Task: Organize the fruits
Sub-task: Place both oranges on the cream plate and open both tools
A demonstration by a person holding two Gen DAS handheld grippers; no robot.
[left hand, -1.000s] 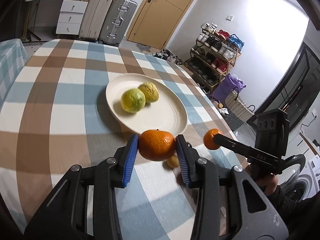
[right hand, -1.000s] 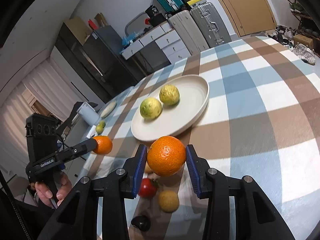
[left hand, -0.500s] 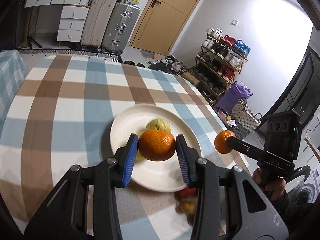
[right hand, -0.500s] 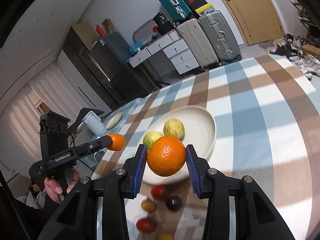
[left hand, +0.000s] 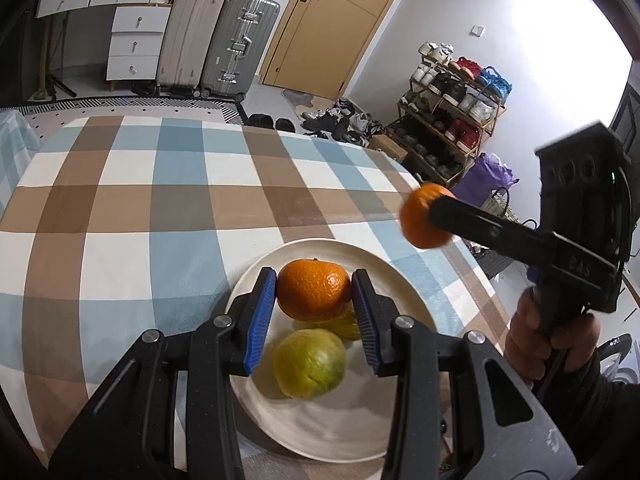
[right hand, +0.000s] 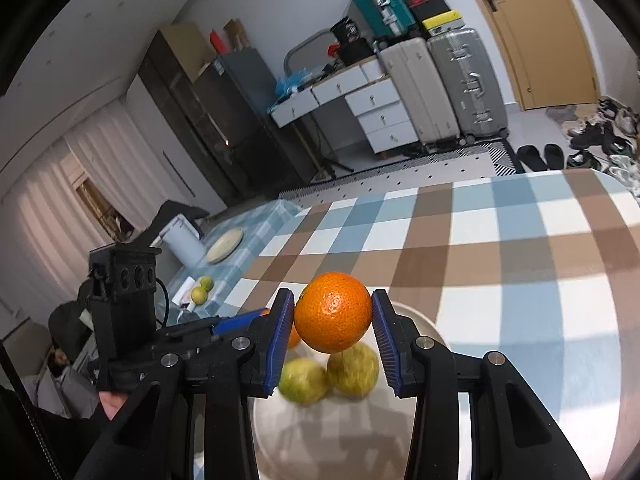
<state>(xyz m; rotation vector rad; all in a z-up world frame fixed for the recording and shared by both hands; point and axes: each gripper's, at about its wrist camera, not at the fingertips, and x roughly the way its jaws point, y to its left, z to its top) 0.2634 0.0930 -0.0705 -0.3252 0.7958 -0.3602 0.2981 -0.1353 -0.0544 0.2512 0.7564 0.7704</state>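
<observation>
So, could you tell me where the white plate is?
In the left wrist view, the white plate sits low centre on the checked tablecloth, beneath the left gripper.

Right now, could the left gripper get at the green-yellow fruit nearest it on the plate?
Probably not as is: the left gripper is shut on an orange, so its jaws are full. The green-yellow fruit lies uncovered on the plate just below.
</observation>
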